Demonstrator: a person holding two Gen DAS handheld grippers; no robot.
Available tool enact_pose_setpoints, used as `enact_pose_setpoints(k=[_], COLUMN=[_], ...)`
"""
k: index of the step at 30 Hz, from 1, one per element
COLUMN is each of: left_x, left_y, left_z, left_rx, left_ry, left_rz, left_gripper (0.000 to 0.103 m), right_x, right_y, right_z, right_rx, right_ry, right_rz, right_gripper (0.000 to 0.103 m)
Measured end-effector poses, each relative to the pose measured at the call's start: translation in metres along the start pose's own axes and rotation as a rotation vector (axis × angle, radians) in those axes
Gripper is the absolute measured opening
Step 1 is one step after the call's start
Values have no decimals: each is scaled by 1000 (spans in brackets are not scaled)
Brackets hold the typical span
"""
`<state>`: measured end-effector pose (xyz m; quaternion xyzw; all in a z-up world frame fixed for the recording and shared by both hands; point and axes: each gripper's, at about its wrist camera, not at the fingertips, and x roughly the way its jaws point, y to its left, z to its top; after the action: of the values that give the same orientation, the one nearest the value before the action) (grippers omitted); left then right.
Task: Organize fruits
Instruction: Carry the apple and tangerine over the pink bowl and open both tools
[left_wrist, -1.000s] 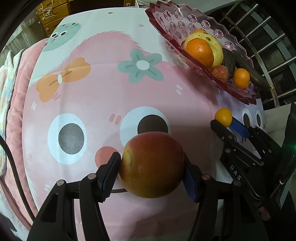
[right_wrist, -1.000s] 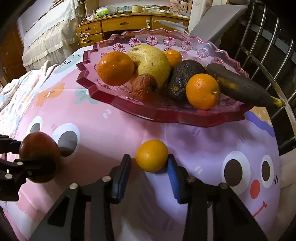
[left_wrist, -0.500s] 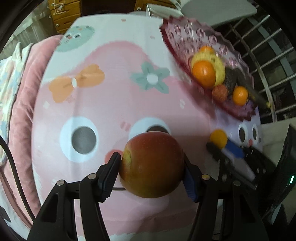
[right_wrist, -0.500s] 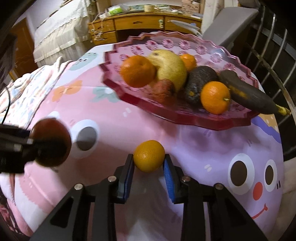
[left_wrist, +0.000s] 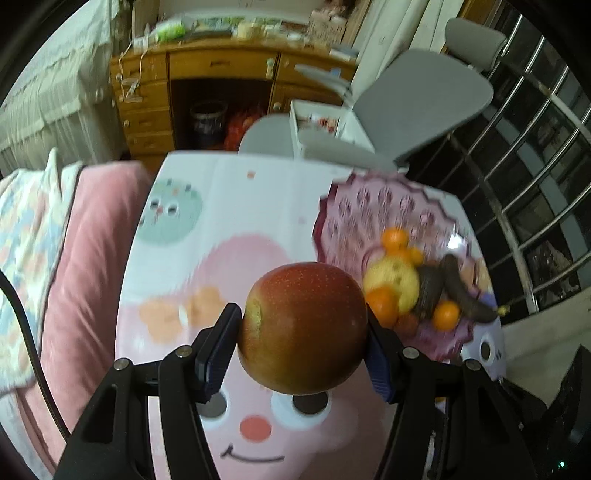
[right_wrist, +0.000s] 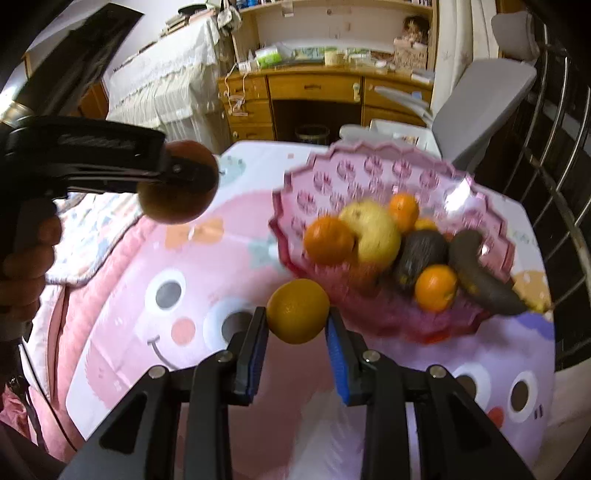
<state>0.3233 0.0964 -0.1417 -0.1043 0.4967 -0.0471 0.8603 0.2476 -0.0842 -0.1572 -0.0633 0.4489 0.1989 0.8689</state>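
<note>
My left gripper (left_wrist: 301, 332) is shut on a red apple (left_wrist: 303, 326) and holds it high above the table; it also shows in the right wrist view (right_wrist: 177, 186) at upper left. My right gripper (right_wrist: 297, 325) is shut on a small orange (right_wrist: 298, 311), lifted above the cloth just in front of the pink glass fruit plate (right_wrist: 369, 173). The plate (left_wrist: 369, 210) holds oranges (right_wrist: 328, 240), a yellow pear (right_wrist: 376, 234), an avocado (right_wrist: 421, 254) and a dark banana (right_wrist: 484, 280).
The table has a pink cartoon cloth (left_wrist: 236, 236). A grey chair (left_wrist: 417, 96) and a wooden desk (left_wrist: 218, 74) stand behind it. A metal railing (right_wrist: 565, 184) runs along the right. Pink bedding (left_wrist: 81, 240) lies at the left.
Both grippers have risen well above the table with their fruit. The right gripper closed on the small orange and lifted it; the views now look down on the plate and show the room.
</note>
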Motion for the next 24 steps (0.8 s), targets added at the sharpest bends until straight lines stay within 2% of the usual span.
enact_pose_setpoints(k=[6, 9, 16, 24], left_x=[5, 16, 49, 77], left_y=[-12, -19, -36, -43], left_z=[23, 26, 22, 21], left_rx=[-15, -6, 35, 54], left_ry=[-88, -102, -60, 14], left_rz=[-80, -101, -90, -87], left_gripper=[61, 61, 61, 63], right_x=[-10, -2, 12, 23], right_y=[-14, -26, -47, -54], right_z=[8, 8, 2, -1], right_rx=[35, 61, 119, 165], right_ry=[-59, -39, 18, 33], right_rz=[-51, -83, -132, -161], right_gripper=[31, 31, 32, 32])
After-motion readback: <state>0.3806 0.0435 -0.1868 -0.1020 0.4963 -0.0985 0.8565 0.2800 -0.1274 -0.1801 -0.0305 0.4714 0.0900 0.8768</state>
